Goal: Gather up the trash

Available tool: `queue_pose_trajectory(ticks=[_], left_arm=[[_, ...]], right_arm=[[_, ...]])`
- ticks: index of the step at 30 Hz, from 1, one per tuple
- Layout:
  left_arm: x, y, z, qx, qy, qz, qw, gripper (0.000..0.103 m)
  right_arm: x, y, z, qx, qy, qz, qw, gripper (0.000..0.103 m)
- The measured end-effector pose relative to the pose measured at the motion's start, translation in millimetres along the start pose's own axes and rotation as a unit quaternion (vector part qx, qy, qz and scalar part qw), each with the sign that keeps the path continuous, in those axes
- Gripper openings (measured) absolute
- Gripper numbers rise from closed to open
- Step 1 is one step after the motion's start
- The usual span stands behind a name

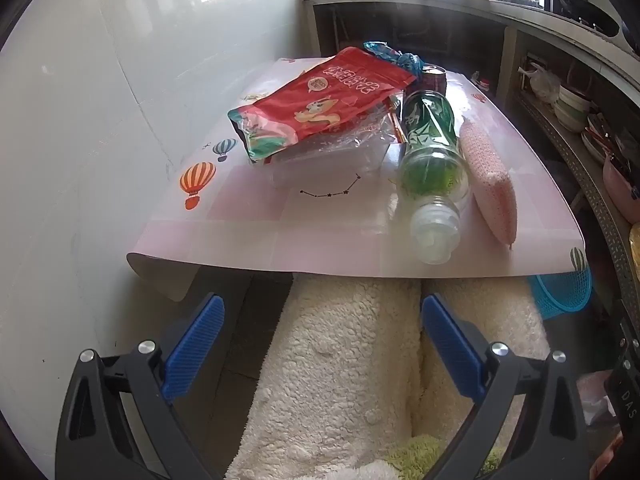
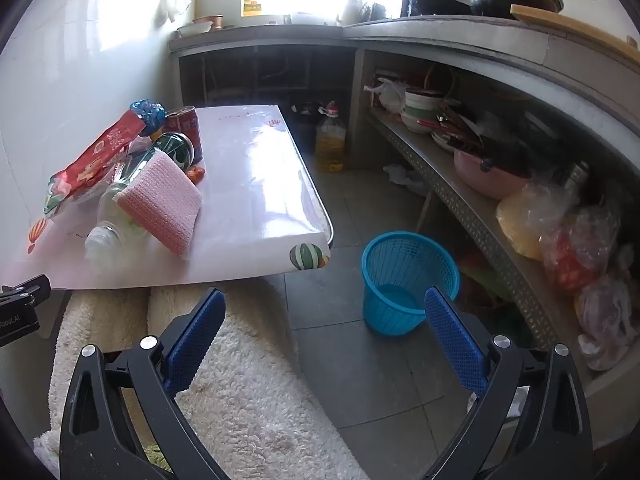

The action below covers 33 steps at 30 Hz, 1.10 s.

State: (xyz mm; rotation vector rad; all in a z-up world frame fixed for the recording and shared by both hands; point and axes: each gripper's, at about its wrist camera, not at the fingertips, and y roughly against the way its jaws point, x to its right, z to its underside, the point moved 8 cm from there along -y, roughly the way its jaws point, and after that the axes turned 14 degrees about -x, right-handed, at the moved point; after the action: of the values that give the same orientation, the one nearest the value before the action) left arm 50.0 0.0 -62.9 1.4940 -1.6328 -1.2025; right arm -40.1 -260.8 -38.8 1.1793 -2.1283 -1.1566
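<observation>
A pile of trash lies on the pink table [image 1: 256, 236]: a red snack bag [image 1: 320, 100], clear plastic wrap [image 1: 332, 156], a green-labelled plastic bottle [image 1: 432, 160] on its side, a pink sponge [image 1: 490, 184], a red can [image 2: 188, 124] and a blue wrapper [image 2: 148, 112]. A blue mesh bin [image 2: 408, 280] stands empty on the floor right of the table. My left gripper [image 1: 320, 344] is open and empty, below the table's near edge. My right gripper [image 2: 324, 340] is open and empty, low over the floor near the bin.
A white wall runs along the table's left. A shelf [image 2: 472, 208] with bowls, a pink pot and bags lines the right. An oil bottle [image 2: 330, 140] stands on the floor behind the table. Fluffy white fabric [image 2: 248, 400] lies below both grippers.
</observation>
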Motion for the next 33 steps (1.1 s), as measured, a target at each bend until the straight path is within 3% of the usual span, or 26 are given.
queue_pose_trajectory(ticks=[17, 33], left_arm=[[11, -6, 9, -0.009, -0.021, 0.000, 0.9998, 0.097], [11, -5, 7, -0.011, -0.022, 0.001, 0.9997, 0.097]], right_arm=[[4, -7, 6, -0.037, -0.011, -0.014, 0.999, 0.095], [4, -7, 7, -0.038, -0.010, -0.015, 0.999, 0.095]])
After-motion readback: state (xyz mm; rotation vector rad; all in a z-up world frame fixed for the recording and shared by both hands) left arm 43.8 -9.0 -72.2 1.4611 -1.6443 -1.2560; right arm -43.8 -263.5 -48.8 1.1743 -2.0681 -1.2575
